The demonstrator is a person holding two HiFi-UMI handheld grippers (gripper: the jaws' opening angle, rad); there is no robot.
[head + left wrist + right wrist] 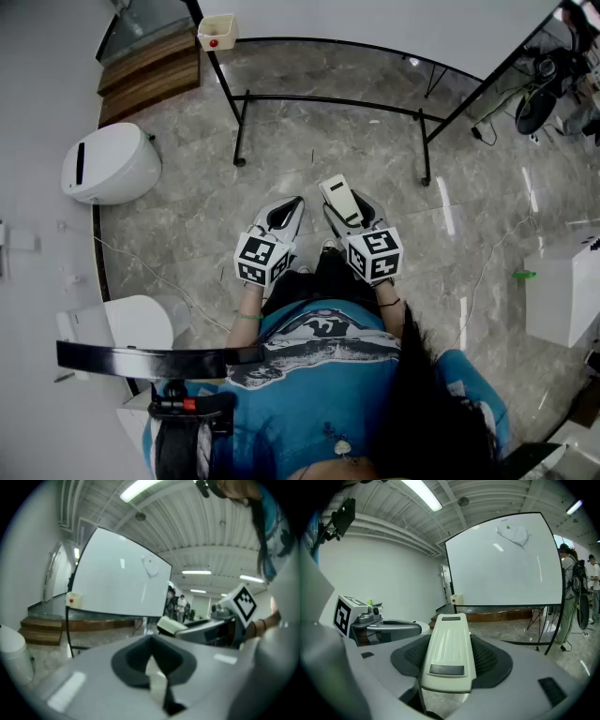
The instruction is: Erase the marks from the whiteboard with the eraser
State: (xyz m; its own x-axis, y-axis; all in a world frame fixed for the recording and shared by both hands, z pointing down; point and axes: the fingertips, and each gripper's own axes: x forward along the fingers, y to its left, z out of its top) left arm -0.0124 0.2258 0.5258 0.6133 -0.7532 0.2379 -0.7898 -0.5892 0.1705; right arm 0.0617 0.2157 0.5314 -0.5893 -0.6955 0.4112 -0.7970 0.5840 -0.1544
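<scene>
The whiteboard (pixel 375 21) stands on a black frame straight ahead of me, a few steps off. In the gripper views the whiteboard (pixel 501 564) carries a faint looped mark (pixel 513 533) near its top, also visible as a mark (pixel 150 567) from the left. My right gripper (pixel 346 210) is shut on a cream eraser (pixel 337 194), which lies lengthwise between the pads and sticks out forward (pixel 449 651). My left gripper (pixel 288 210) is held beside it at waist height, jaws shut with nothing in them (pixel 157 667).
A small box with a red button (pixel 217 31) hangs on the board's left post. Wooden steps (pixel 150 67) and a white rounded bin (pixel 108 164) are at the left, a white cabinet (pixel 562 291) at the right. People (pixel 572 588) stand beyond the board's right side.
</scene>
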